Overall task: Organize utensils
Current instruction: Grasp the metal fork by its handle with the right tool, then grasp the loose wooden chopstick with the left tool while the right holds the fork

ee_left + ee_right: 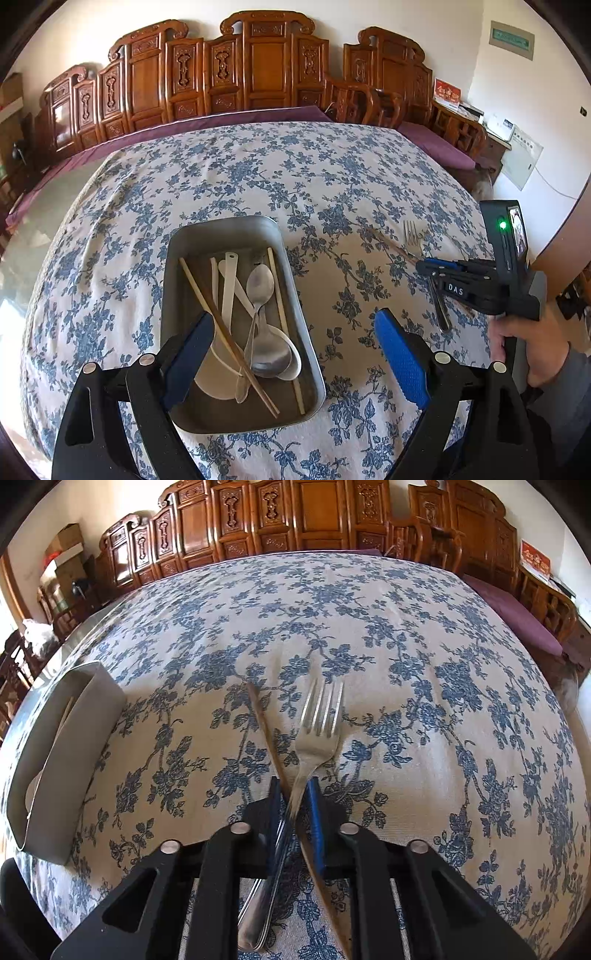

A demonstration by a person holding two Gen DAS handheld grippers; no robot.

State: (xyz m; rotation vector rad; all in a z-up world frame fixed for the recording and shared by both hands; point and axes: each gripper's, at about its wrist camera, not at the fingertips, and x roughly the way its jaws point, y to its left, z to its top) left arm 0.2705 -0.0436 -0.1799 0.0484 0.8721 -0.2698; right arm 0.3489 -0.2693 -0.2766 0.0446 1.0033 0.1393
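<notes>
here, right gripper fingers pinching fork, tines pointing away; left gripper fingers spread.

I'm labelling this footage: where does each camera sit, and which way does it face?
Left wrist: on the left gripper, open above the tray; the person's hand shows at right.
Right wrist: on the right gripper, closed around the crossed fork and chopstick.
Shared: tray, fork, chopstick, tablecloth.
</notes>
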